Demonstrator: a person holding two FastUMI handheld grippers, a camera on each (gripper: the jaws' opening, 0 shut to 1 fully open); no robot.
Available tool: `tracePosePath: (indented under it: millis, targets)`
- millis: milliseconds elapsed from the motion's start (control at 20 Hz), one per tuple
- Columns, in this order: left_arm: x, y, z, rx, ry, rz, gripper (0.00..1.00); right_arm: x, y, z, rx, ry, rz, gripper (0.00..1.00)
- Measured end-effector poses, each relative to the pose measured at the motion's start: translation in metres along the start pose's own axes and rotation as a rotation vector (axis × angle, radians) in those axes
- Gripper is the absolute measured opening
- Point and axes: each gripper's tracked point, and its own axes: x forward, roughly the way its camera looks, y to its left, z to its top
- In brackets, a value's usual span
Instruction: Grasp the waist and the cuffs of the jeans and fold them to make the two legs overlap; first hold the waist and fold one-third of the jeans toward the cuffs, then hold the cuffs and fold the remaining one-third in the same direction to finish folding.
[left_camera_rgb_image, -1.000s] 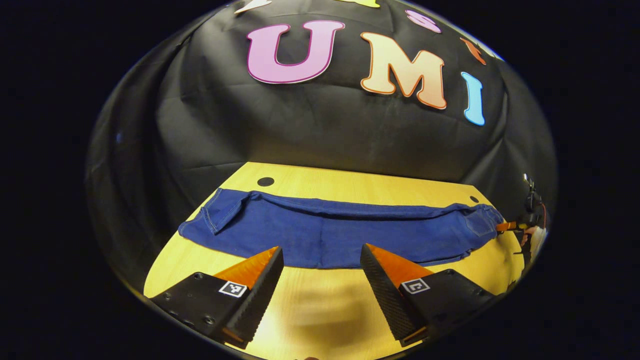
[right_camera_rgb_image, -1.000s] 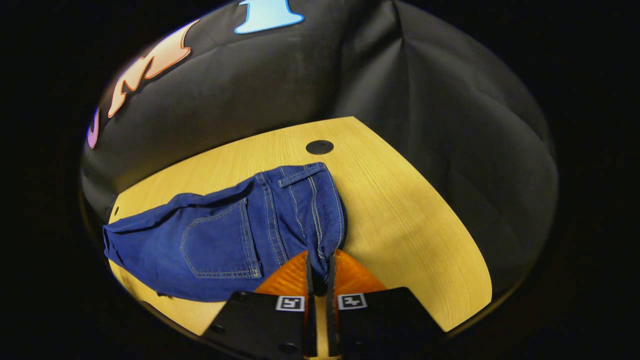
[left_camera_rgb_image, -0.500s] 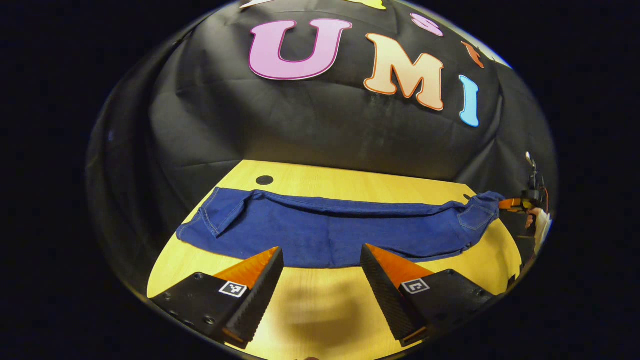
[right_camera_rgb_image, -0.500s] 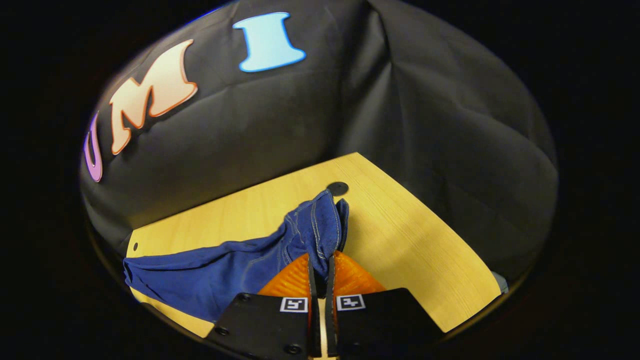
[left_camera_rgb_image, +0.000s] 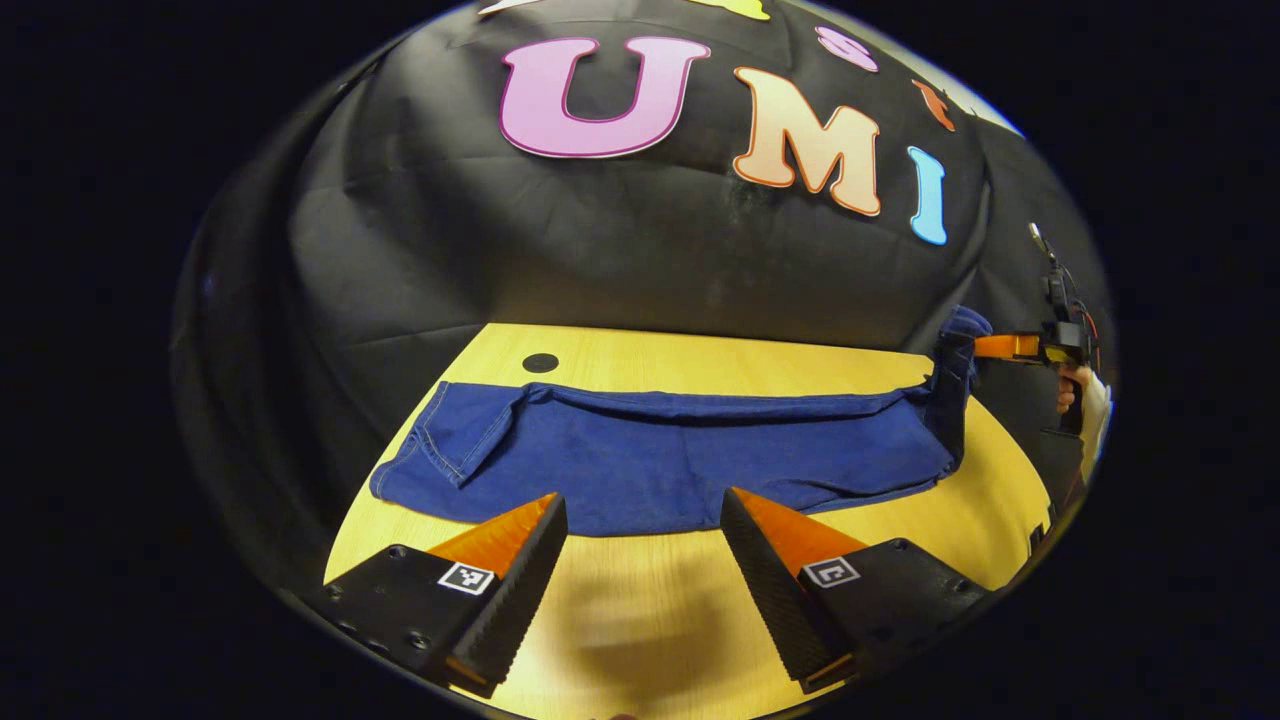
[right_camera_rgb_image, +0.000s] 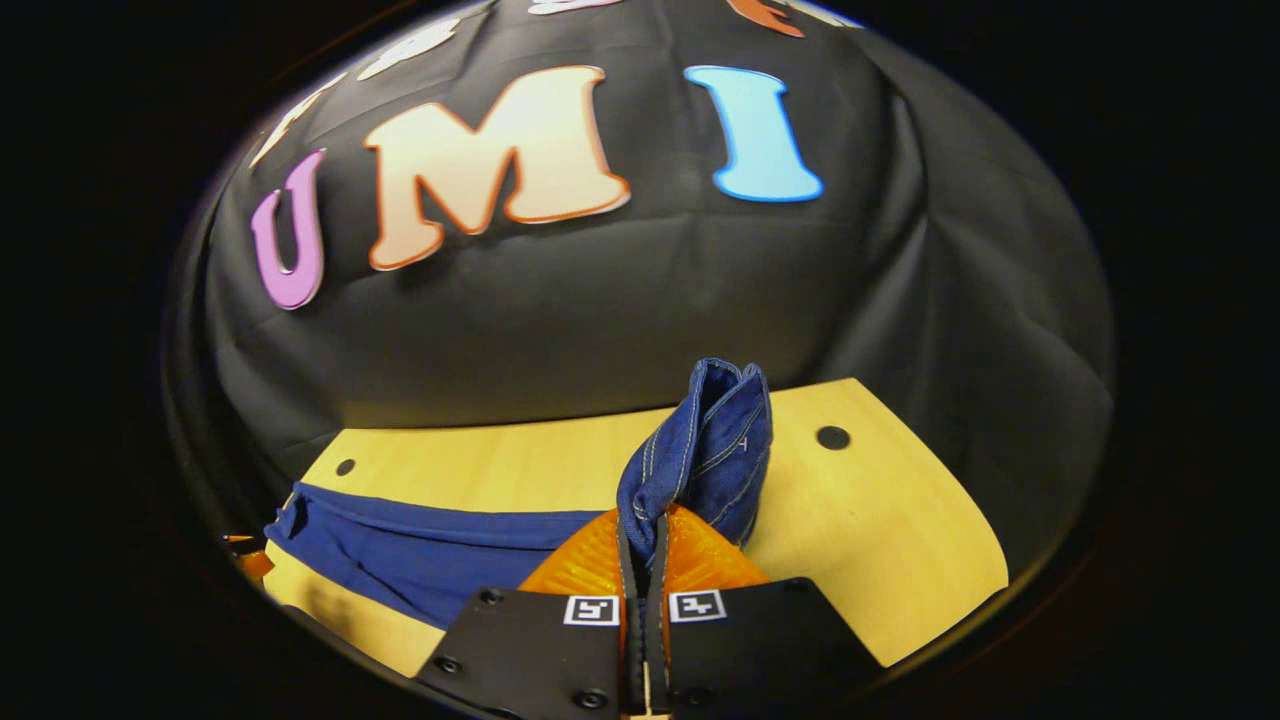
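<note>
right gripper (right_camera_rgb_image: 645, 535) clamped on jeans (left_camera_rgb_image: 680, 455) waist, lifted off worktop (left_camera_rgb_image: 700, 620); left gripper (left_camera_rgb_image: 640, 520) fingers apart; no readable labels

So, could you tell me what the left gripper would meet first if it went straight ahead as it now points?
Probably the near edge of the jeans, lying flat on the table just beyond the open left gripper; depth is uncertain.

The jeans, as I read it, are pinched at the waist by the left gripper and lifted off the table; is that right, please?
Not quite: the right gripper pinches the waist of the jeans and lifts it off the table, per the right gripper view.
</note>
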Motion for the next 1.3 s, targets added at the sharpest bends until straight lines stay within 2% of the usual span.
tracePosePath:
  millis: [50,250,300,350,500,600,700,800,900,950,1000,1100,1250,1300]
  targets:
    - [0.0,0.0,0.0,-0.002,0.0,-0.004,0.95,0.0,0.024,0.004,-0.012,-0.018,0.031,0.04]
    - [-0.002,0.002,-0.002,-0.027,-0.007,-0.027,0.95,-0.011,0.124,0.013,-0.028,-0.056,0.199,0.04]
    - [-0.002,0.002,-0.004,-0.04,-0.005,-0.031,0.96,-0.011,0.149,0.009,-0.036,-0.056,0.243,0.06]
    - [-0.002,0.002,-0.004,-0.058,-0.007,-0.04,0.96,-0.006,0.173,0.002,-0.043,-0.046,0.279,0.04]
    - [-0.004,0.006,-0.007,-0.094,-0.006,-0.035,0.95,0.021,0.232,-0.047,-0.047,0.06,0.356,0.04]
    - [-0.005,0.01,-0.003,-0.101,-0.024,-0.03,0.95,0.038,0.261,-0.093,-0.076,0.15,0.377,0.04]
    - [-0.007,0.015,0.0,-0.115,-0.04,-0.026,0.95,0.048,0.269,-0.132,-0.098,0.249,0.393,0.04]
    - [-0.008,0.024,0.003,-0.134,-0.055,-0.014,0.95,0.052,0.265,-0.147,-0.111,0.29,0.387,0.04]
    - [-0.008,0.04,0.001,-0.159,-0.063,0.002,0.95,0.049,0.263,-0.145,-0.13,0.32,0.387,0.01]
    - [-0.009,0.041,0.004,-0.17,-0.066,0.008,0.95,0.046,0.264,-0.141,-0.139,0.327,0.389,0.04]
    - [-0.011,0.043,0.004,-0.176,-0.066,0.016,0.95,0.046,0.264,-0.138,-0.142,0.335,0.38,0.01]
    - [-0.011,0.061,-0.004,-0.178,-0.069,0.04,0.95,0.045,0.263,-0.134,-0.173,0.323,0.36,0.04]
    - [-0.015,0.075,-0.005,-0.189,-0.07,0.058,0.95,0.046,0.256,-0.137,-0.313,0.292,0.33,0.04]
    - [-0.016,0.08,-0.006,-0.19,-0.063,0.067,0.94,0.047,0.252,-0.137,-0.368,0.286,0.315,0.0]
